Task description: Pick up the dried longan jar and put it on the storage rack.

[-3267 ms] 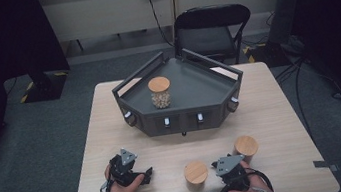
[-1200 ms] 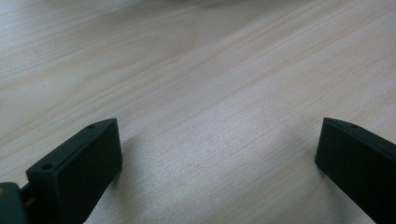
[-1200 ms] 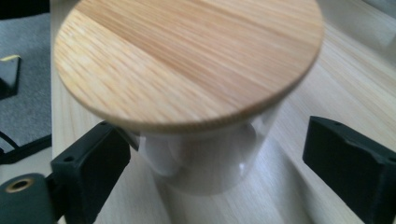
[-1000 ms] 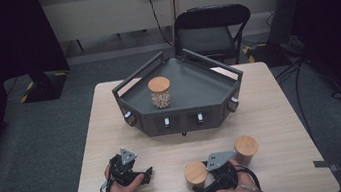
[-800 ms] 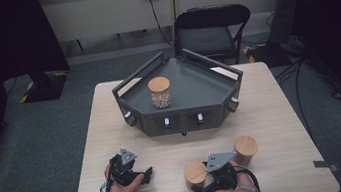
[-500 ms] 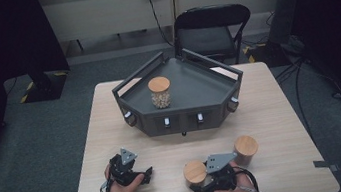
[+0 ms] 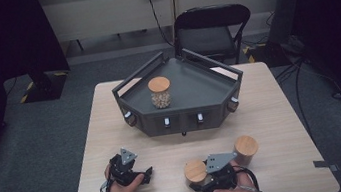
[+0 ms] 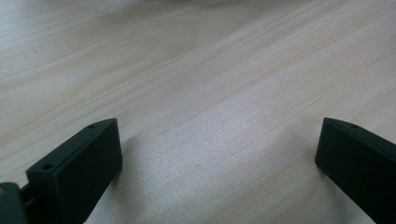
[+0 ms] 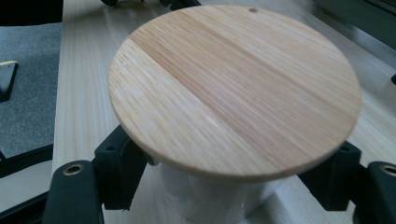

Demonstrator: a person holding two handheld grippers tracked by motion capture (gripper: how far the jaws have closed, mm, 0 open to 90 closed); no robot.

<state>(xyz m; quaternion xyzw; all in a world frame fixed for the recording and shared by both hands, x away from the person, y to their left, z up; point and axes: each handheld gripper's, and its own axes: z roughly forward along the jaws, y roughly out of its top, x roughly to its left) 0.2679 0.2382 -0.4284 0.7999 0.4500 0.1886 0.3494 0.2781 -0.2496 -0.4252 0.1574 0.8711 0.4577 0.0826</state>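
Counting three jars point(image 7: 196, 171) — right tongs point(image 9: 224, 186) clamped on one, left tongs point(image 8: 219, 158) apart over table point(image 7: 272, 112).

Jar point(image 9: 219, 205) body cut off below, contents hidden under wooden lid point(image 9: 233, 88)

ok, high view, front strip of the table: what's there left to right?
Left tongs → jar gripped by the right tongs → right tongs → second wooden-lidded jar.
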